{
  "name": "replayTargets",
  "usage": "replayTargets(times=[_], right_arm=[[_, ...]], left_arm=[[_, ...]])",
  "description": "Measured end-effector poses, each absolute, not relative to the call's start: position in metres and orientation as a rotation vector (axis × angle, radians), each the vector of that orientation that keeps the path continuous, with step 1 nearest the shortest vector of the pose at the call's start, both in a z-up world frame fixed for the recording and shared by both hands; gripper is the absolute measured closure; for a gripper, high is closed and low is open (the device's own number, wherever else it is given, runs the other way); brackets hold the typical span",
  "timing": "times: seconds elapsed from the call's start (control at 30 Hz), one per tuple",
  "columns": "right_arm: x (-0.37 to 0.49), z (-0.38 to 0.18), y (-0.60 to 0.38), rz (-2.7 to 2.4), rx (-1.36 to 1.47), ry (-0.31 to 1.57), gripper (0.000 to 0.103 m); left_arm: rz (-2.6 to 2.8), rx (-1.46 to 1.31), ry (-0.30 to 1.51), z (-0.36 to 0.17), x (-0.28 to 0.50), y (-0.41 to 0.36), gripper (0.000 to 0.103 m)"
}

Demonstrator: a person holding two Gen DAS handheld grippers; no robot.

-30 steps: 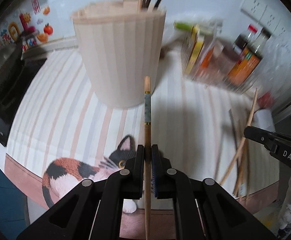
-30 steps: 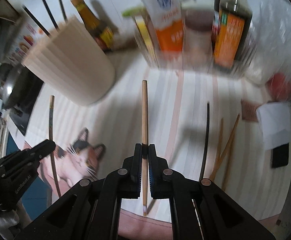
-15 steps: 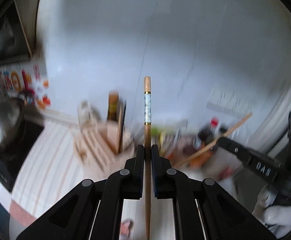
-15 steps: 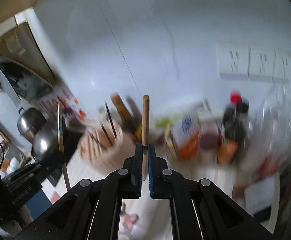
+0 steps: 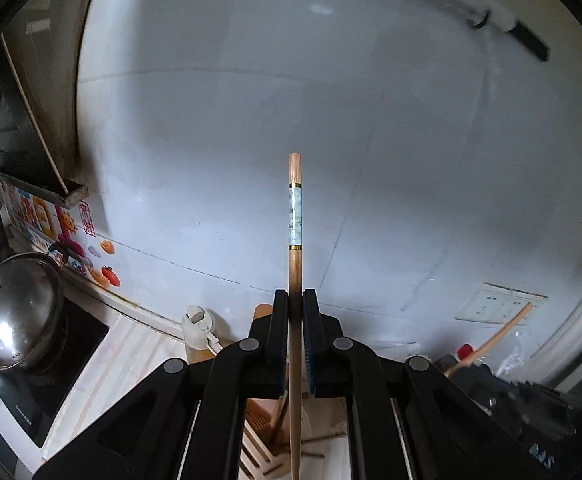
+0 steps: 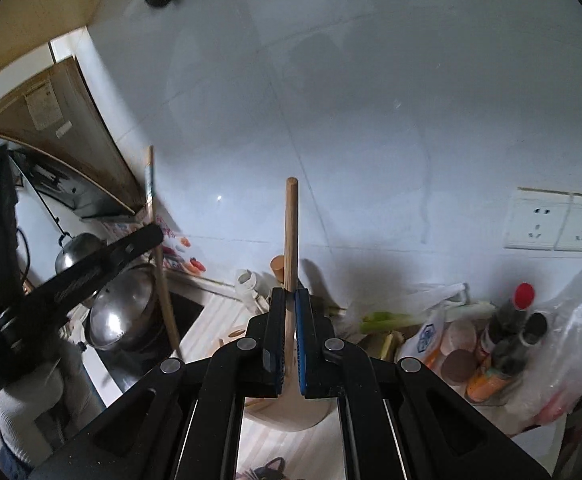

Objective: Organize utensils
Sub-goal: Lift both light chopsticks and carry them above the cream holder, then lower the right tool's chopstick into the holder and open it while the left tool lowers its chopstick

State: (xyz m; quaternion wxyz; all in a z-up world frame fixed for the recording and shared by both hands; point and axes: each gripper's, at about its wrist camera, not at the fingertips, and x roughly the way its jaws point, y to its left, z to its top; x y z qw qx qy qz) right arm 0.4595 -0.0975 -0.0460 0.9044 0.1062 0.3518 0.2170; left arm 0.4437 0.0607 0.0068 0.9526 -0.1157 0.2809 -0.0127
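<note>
My left gripper [image 5: 295,296] is shut on a wooden chopstick with a blue-green marbled band [image 5: 295,220], which points up against the white wall. Under its fingers lies the pale wooden utensil holder [image 5: 267,436], its slots showing. My right gripper [image 6: 289,294] is shut on a plain wooden chopstick [image 6: 291,232], also upright, with the holder's rounded wall [image 6: 291,412] just below. Each gripper shows in the other's view: the right gripper [image 5: 457,366] low at the right, the left gripper [image 6: 153,236] at the left, both gripping their sticks.
A steel-lidded pot [image 5: 15,312] sits on a black stove at the left. A white-capped bottle [image 5: 197,328] stands behind the holder. Sauce bottles and bags [image 6: 507,340] crowd the right, under wall sockets [image 6: 559,220]. A striped cat mat [image 6: 267,468] covers the counter.
Both grippers have risen from low over the mat to above the holder, each keeping its chopstick. The views have tilted up from the counter onto the wall.
</note>
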Motion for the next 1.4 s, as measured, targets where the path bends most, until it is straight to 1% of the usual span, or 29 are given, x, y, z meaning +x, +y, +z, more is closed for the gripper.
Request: replayTargets(times=[0.27, 0.3, 0.4, 0.87, 1.1, 1.4], right_arm=[[0.489, -0.078, -0.079, 0.436, 0.224, 0.794, 0.099], [0.492, -0.081, -0.079, 0.434, 0.228, 0.801, 0.103], [0.498, -0.088, -0.081, 0.433, 0.249, 0.817, 0.103], [0.501, -0.107, -0.074, 0.425, 0.263, 0.857, 0.103], [0.489, -0.119, -0.099, 0.386, 0.326, 0.873, 0.103], [0.480, -0.134, -0.134, 0.321, 0.376, 0.886, 0.103]], left_arm=[[-0.028, -0.298, 0.642, -0.039, 0.480, 0.065, 0.099], [-0.028, -0.301, 0.648, -0.042, 0.483, 0.065, 0.099], [-0.023, -0.298, 0.657, -0.054, 0.489, 0.065, 0.099], [0.003, -0.279, 0.668, -0.082, 0.505, 0.067, 0.099], [0.002, -0.278, 0.676, -0.096, 0.504, 0.066, 0.098], [-0.016, -0.234, 0.696, -0.110, 0.481, 0.055, 0.098]])
